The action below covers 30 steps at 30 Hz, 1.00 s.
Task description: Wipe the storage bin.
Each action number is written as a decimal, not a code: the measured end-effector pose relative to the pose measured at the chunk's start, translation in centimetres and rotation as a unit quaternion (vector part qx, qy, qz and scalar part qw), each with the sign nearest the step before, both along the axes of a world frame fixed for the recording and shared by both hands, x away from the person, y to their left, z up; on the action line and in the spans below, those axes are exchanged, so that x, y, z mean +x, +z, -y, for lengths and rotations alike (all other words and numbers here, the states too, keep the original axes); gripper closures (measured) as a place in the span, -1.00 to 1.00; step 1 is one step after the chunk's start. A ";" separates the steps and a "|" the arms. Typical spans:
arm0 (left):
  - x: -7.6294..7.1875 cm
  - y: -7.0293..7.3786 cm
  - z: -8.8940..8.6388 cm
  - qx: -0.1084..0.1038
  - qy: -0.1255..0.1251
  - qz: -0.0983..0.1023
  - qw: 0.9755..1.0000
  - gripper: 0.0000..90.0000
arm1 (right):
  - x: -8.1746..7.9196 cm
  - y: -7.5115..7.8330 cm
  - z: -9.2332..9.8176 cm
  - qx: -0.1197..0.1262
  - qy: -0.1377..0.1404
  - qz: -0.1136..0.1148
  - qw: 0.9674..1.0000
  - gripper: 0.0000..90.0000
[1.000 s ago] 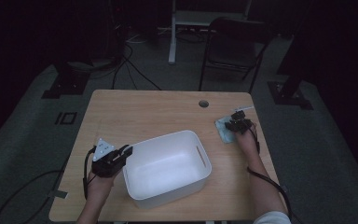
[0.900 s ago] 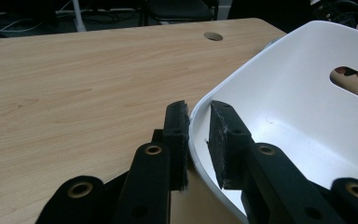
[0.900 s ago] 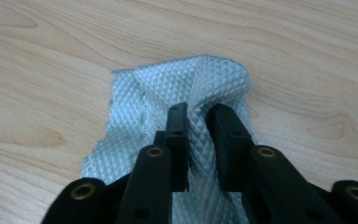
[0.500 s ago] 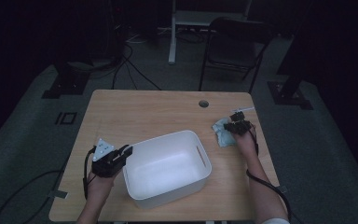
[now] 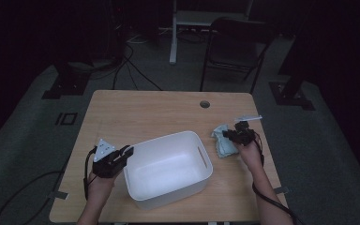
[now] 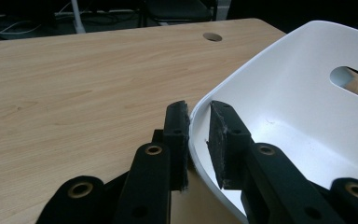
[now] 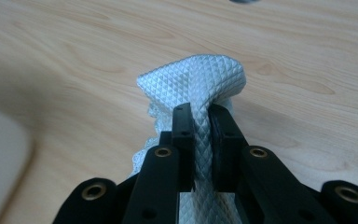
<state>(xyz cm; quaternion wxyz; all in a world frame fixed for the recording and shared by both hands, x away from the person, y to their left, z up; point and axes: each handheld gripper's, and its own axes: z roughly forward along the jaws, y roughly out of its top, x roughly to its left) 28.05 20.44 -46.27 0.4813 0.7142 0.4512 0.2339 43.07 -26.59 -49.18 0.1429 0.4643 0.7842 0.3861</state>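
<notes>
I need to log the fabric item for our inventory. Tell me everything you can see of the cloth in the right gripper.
The cloth is pale blue-grey with a fine diamond-quilted weave, soft and crumpled. The right gripper is shut on a bunched fold, which bulges out beyond the jaws while the rest hangs below. From the high view it lies at the table's right side, just right of the white bin and apart from it. Whether its lower end touches the wood I cannot tell.

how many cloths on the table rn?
1. A pale blue textured cloth lies at the wooden table's right side, beside the white plastic bin, pinched in the right gripper. The bin looks empty from the high view; nothing seems hidden.
</notes>
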 end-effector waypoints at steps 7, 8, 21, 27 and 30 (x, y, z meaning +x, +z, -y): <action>0.2 0.0 0.0 0.003 0.000 0.000 1.000 0.73 | -2.7 2.8 0.2 0.027 0.031 0.027 0.999 0.83; 0.3 0.0 0.1 0.000 0.000 0.000 1.000 0.73 | -3.9 4.5 0.3 0.033 0.048 0.045 0.997 0.83; 0.3 0.0 0.1 0.001 0.002 0.001 1.000 0.73 | -10.9 10.4 -0.6 0.099 0.142 0.107 0.979 0.83; 0.3 0.0 0.1 0.003 0.000 0.002 1.000 0.73 | -13.6 11.3 -0.5 0.131 0.179 0.118 0.968 0.83; 0.3 0.0 0.1 0.002 0.001 0.001 1.000 0.73 | -14.5 10.5 -0.7 0.134 0.186 0.112 0.967 0.83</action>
